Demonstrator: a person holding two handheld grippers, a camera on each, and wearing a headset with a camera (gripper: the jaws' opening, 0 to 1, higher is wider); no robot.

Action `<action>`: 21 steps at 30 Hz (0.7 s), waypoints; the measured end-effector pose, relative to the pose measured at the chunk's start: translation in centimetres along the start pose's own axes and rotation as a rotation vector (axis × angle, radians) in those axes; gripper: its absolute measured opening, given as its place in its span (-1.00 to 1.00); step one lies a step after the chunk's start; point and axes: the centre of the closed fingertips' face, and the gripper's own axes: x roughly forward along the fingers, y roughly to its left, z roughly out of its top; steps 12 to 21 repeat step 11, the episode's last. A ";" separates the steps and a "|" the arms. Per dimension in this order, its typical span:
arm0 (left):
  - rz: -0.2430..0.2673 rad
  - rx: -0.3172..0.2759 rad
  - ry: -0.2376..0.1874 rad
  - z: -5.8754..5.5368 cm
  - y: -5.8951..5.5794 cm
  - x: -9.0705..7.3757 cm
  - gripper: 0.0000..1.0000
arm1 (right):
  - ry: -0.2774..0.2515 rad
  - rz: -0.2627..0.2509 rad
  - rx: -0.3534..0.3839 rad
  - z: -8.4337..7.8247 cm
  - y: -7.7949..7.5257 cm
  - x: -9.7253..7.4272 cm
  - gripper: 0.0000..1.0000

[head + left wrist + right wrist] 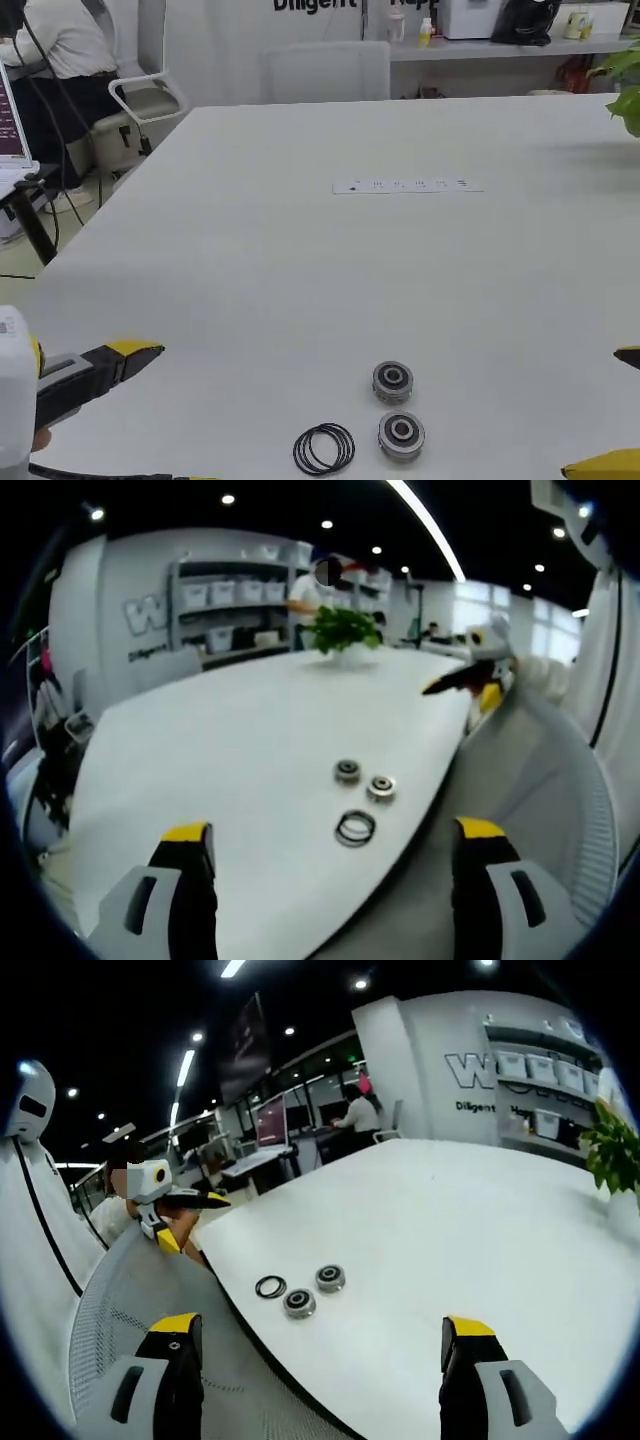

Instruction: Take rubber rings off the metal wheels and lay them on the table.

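Two metal wheels [392,381] [401,436] lie flat near the front edge of the white table [300,260]. Just left of them lies a small pile of black rubber rings [323,449]. My left gripper [165,415] is low at the left, off the table's edge, open and holding nothing. My right gripper [612,410] hangs open at the far right. The left gripper view has the wheels [347,771] [381,787] and the rings [355,827] ahead of its spread jaws. From the right gripper view, the wheels [330,1278] [299,1303] and the rings [270,1286] lie farther off.
A white strip with small marks [407,186] lies mid-table. A chair [325,72] stands at the far edge and a potted plant [625,95] at the far right corner. A person [60,40] sits at a desk back left.
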 end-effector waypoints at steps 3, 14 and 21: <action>0.005 -0.004 -0.010 0.1 0.0 -0.1 0.94 | 0.013 -0.003 0.021 -0.7 0.3 -0.1 0.98; -0.010 -0.044 0.020 -0.3 -0.4 0.1 0.90 | 0.016 -0.028 0.043 -1.2 1.2 -0.5 0.93; -0.010 -0.044 0.020 -0.3 -0.4 0.1 0.90 | 0.016 -0.028 0.043 -1.2 1.2 -0.5 0.93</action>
